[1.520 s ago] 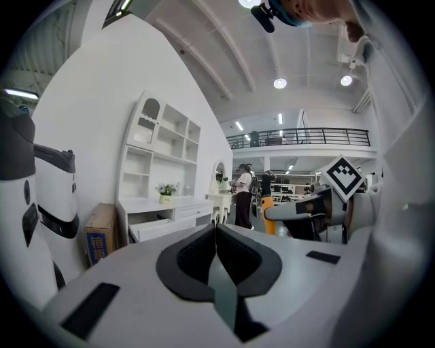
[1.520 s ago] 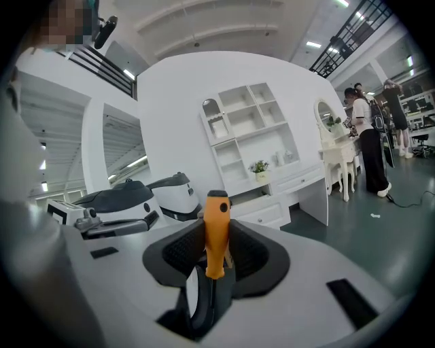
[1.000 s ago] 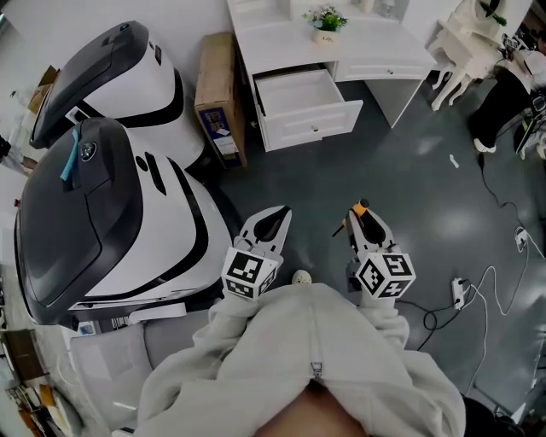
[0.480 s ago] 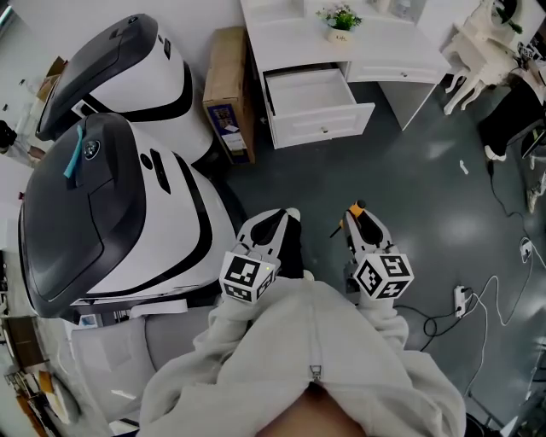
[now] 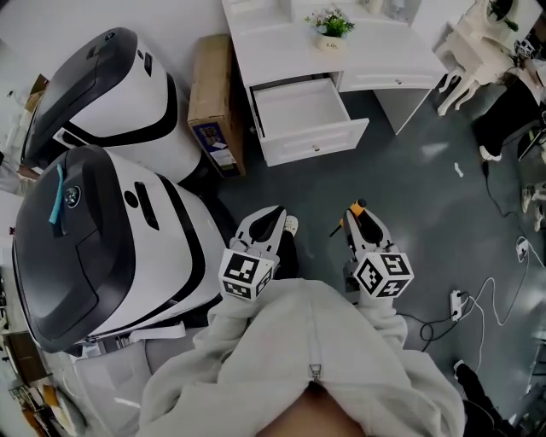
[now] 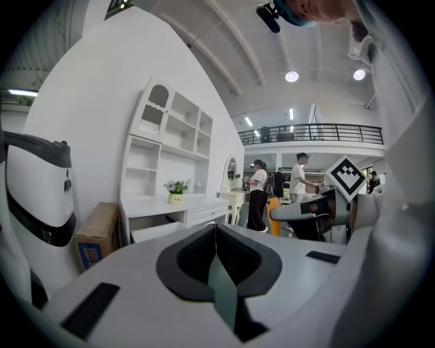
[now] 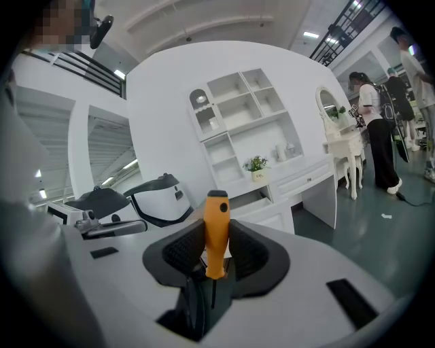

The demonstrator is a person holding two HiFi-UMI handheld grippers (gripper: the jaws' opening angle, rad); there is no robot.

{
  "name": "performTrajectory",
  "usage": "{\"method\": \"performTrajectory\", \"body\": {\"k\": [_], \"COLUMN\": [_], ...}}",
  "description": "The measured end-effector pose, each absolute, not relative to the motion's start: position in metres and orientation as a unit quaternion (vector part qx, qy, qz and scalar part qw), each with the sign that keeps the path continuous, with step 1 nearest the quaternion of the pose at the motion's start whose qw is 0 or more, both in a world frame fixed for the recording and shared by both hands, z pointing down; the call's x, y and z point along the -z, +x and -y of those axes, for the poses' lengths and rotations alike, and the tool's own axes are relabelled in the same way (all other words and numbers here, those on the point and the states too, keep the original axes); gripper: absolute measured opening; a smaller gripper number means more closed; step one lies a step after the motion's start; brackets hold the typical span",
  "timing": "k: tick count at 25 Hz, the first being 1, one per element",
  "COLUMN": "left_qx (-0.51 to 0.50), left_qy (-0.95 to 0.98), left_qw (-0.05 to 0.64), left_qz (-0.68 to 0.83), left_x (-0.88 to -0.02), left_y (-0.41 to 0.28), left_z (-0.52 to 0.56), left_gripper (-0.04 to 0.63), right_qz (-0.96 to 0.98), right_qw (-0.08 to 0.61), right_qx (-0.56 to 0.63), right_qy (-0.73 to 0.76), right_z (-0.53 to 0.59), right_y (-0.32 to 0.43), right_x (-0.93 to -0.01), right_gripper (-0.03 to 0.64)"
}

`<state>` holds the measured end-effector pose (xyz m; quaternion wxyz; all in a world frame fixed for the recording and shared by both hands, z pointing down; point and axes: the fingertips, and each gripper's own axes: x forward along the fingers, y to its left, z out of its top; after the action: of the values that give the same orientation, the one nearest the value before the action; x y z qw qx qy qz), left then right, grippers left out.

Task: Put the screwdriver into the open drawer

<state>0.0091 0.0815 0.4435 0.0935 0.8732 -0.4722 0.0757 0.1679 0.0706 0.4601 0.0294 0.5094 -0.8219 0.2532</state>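
Observation:
The screwdriver's orange handle [image 7: 217, 211] stands upright between the pads of my right gripper [image 7: 217, 238], which is shut on it. In the head view the same handle [image 5: 360, 206] pokes out at the tip of the right gripper [image 5: 359, 218]. My left gripper [image 5: 265, 225] hangs beside it at the same height; its pads meet and hold nothing [image 6: 216, 228]. The open white drawer [image 5: 304, 113] juts from the white desk [image 5: 375, 53] ahead, beyond both grippers, and looks empty. The right gripper view shows the drawer [image 7: 257, 202] past the handle.
Two large white-and-black machines [image 5: 111, 247] [image 5: 115, 85] fill the left side. A cardboard box [image 5: 213, 101] leans by the desk. A potted plant [image 5: 330, 26] stands on the desk top. Cables and a power strip [image 5: 457, 300] lie at the right. People stand far off [image 6: 258, 197].
The desk, drawer and machines have shifted in the head view as I walk across the grey floor. Both grippers keep their place in front of me, the right still holding the screwdriver.

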Motion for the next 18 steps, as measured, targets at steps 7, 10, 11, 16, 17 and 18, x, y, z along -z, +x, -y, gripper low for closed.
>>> {"method": "performTrajectory", "body": {"k": [7, 10, 11, 16, 17, 18], "left_qx": [-0.077, -0.082, -0.084, -0.086, -0.086, -0.086], "left_qy": [0.879, 0.880, 0.880, 0.881, 0.882, 0.884], "left_qw": [0.087, 0.090, 0.092, 0.099, 0.097, 0.096], "left_qz": [0.463, 0.459, 0.459, 0.455, 0.452, 0.449], "left_x": [-0.427, -0.427, -0.429, -0.431, -0.430, -0.429], "left_y": [0.008, 0.003, 0.000, -0.012, -0.013, -0.014], "left_z": [-0.001, 0.025, 0.034, 0.078, 0.087, 0.095], "left_gripper": [0.017, 0.017, 0.017, 0.017, 0.017, 0.017], "right_qz": [0.815, 0.813, 0.813, 0.810, 0.809, 0.808], "right_qw": [0.019, 0.018, 0.018, 0.017, 0.016, 0.015], "right_qx": [-0.261, -0.269, -0.271, -0.275, -0.275, -0.275], "right_qy": [0.517, 0.516, 0.515, 0.517, 0.519, 0.521], "right_z": [0.008, 0.036, 0.045, 0.085, 0.093, 0.101], "right_y": [0.167, 0.160, 0.156, 0.144, 0.143, 0.142], "right_x": [-0.448, -0.450, -0.451, -0.452, -0.452, -0.451], "right_gripper": [0.123, 0.124, 0.124, 0.124, 0.124, 0.123]}}
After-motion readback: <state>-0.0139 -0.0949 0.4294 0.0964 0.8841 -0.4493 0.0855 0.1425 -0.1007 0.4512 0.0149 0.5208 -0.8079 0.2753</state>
